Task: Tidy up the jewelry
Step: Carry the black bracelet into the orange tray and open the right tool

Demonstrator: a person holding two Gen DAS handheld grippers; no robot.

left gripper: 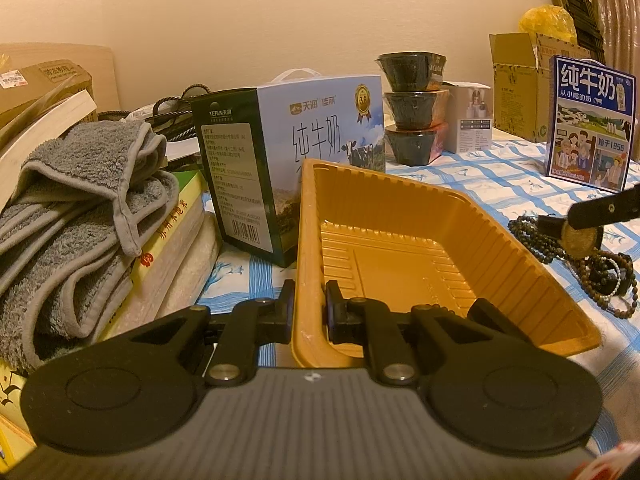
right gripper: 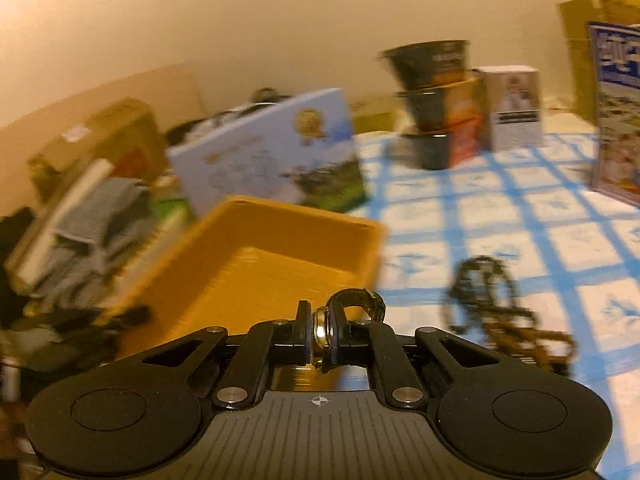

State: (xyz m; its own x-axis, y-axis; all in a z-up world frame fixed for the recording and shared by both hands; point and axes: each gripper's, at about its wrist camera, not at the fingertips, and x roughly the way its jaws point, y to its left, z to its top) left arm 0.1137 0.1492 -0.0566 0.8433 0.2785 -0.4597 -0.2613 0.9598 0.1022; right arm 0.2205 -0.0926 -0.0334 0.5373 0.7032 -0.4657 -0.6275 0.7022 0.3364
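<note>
Gripping a wristwatch by its round case, the right tool has its two fingers clamped together on it, the black strap looping out to the right. The left tool is clamped on the near wall of the orange tray, one finger inside and one outside. Beside the tray, on the blue-checked bench, lies a heap of bead strings. A milk carton stands just behind the tray, grey towels to its left.
</note>
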